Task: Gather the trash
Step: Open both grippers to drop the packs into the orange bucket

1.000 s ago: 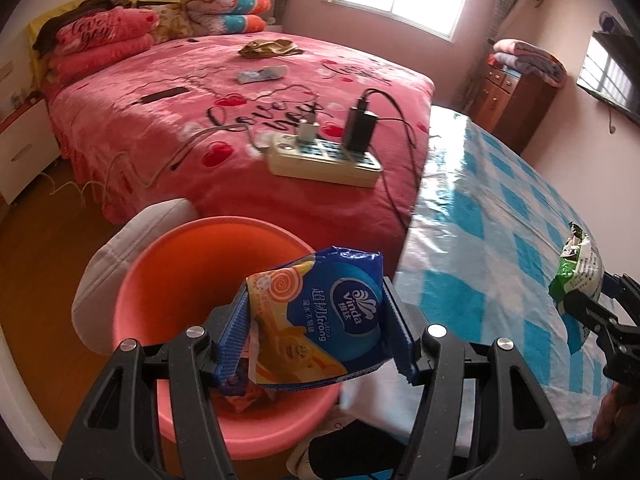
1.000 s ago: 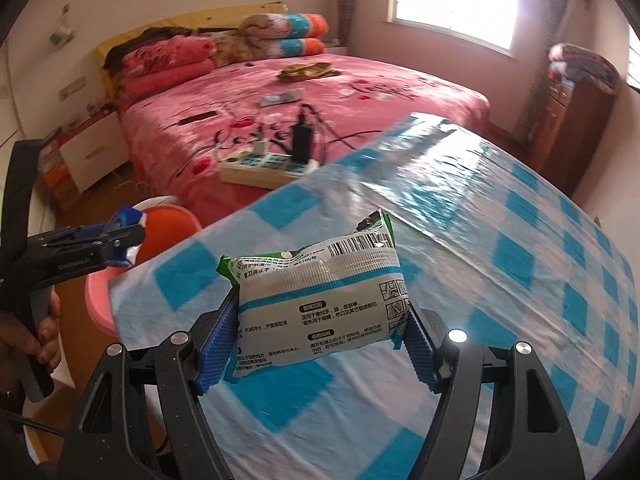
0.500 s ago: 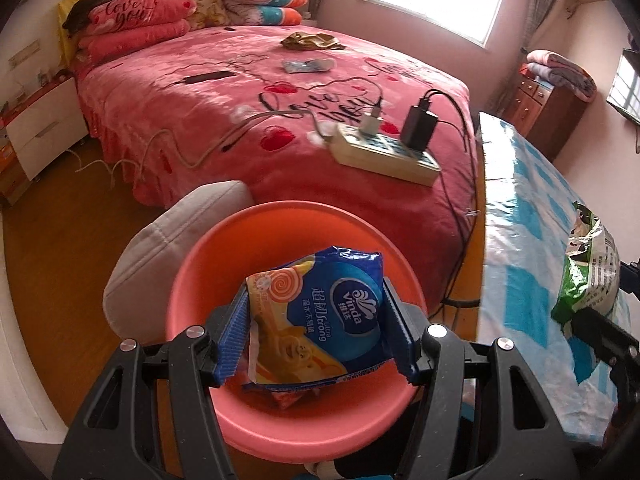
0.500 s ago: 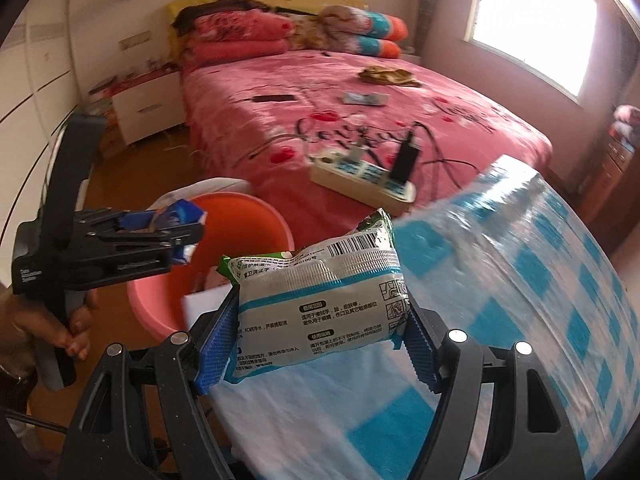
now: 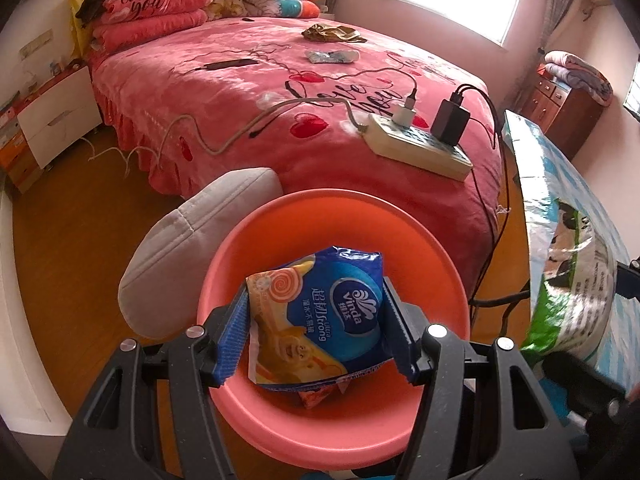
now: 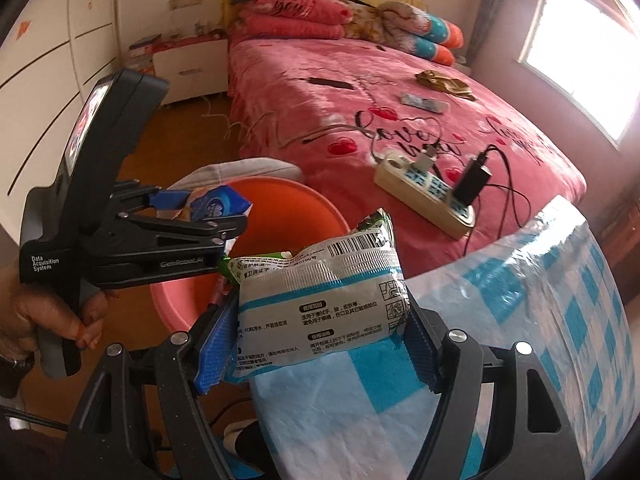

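Two tools grip trash: the left tool (image 5: 316,340) pinches a blue-and-orange plastic tissue packet (image 5: 320,320) over the round pink plastic basin (image 5: 420,248); the right tool (image 6: 320,344) pinches a white-and-green wet-wipe packet (image 6: 320,296).

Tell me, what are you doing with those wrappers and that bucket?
A person is picking up trash with tongs in each hand. The left tongs hold a blue tissue packet right over the pink bucket, which already has a bit of wrapper inside. The right tongs hold a white wipes packet above the edge of the checked table, beside the bucket.
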Tool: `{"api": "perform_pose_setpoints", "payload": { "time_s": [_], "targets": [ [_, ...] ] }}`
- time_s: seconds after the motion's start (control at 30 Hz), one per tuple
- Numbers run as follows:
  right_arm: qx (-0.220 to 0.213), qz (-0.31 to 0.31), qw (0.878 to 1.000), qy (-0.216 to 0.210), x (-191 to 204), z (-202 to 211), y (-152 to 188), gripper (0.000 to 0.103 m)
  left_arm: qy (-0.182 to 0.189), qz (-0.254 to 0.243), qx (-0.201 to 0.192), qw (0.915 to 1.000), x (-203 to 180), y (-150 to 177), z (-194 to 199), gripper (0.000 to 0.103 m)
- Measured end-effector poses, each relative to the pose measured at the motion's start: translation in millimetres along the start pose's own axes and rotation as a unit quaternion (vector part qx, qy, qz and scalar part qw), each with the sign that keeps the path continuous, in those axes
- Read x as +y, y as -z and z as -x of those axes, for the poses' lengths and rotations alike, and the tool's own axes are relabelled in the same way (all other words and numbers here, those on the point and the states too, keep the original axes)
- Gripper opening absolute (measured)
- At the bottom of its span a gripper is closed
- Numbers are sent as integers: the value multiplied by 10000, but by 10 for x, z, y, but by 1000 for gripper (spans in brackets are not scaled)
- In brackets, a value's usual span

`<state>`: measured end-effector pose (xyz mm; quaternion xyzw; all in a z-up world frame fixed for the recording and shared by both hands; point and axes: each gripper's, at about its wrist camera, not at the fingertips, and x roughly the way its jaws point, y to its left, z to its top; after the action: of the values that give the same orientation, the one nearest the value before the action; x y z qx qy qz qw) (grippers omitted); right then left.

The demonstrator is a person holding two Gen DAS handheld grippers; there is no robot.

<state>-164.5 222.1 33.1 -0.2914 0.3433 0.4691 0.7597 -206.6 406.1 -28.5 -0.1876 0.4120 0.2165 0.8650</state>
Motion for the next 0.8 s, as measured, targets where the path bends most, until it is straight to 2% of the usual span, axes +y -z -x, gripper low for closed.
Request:
{"api": "perform_pose_setpoints", "payload": {
  "time_s": [0.63, 0.77, 0.8],
  "targets": [
    [53, 451, 9989, 67, 136, -251, -91, 74, -235, 77, 116, 9996, 128, 17, -151, 62],
    [88, 578, 9982, 122, 186, -316, -111, 78, -516, 63, 185, 9985, 159, 9, -207, 70],
    [84, 611, 9980, 104, 189, -330, -111, 82, -573, 85, 212, 9981, 173, 10, -221, 74]
  ]
}}
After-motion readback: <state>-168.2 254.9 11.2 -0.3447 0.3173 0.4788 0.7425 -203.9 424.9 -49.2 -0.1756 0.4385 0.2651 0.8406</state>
